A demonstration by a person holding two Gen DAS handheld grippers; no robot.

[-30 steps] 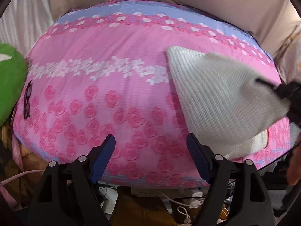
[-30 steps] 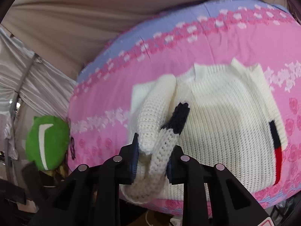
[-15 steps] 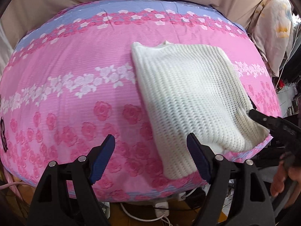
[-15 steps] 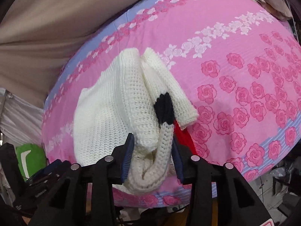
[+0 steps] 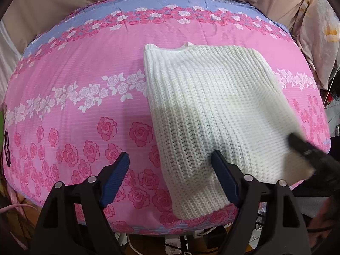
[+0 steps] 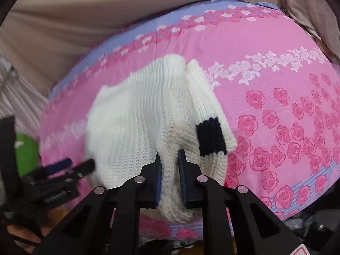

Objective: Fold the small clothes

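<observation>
1. The white knit sweater (image 5: 204, 114) lies on the pink rose-print bedspread (image 5: 80, 97), partly folded. In your left wrist view its body runs from ahead of your left tongs (image 5: 170, 178) down between their fingers; the near edge reaches the front edge of the bed, just past your right-hand finger (image 5: 223, 176).
2. In your right wrist view the sweater (image 6: 131, 114) spreads ahead and to the left of your right tongs (image 6: 170, 176). A bunched fold of knit sits directly between their blue pads (image 6: 182, 170).
3. A sleeve (image 6: 204, 106) lies to the right of that fold, ending in a black cuff band (image 6: 210, 138) just ahead and right of the tongs. A small red patch (image 6: 226, 184) shows at the sweater's edge beside your right-hand finger.
4. Your right tongs are clamped on the bunched knit at the sweater's near edge. The pads press in from both sides.
5. Your left tongs stand wide apart and hold nothing. The left-hand finger (image 5: 115, 174) is over bare bedspread; the right-hand finger is over the knit. Contact with the knit cannot be judged.
6. Your right tongs (image 5: 306, 150) appear blurred at the right of the left wrist view, at the sweater's near right corner. Your left tongs (image 6: 65, 165) appear at the left of the right wrist view, beside the sweater's left edge.
7. Beige fabric (image 6: 63, 21) hangs beyond the far edge of the bedspread. A green object (image 6: 25, 153) sits far left of your right tongs.
</observation>
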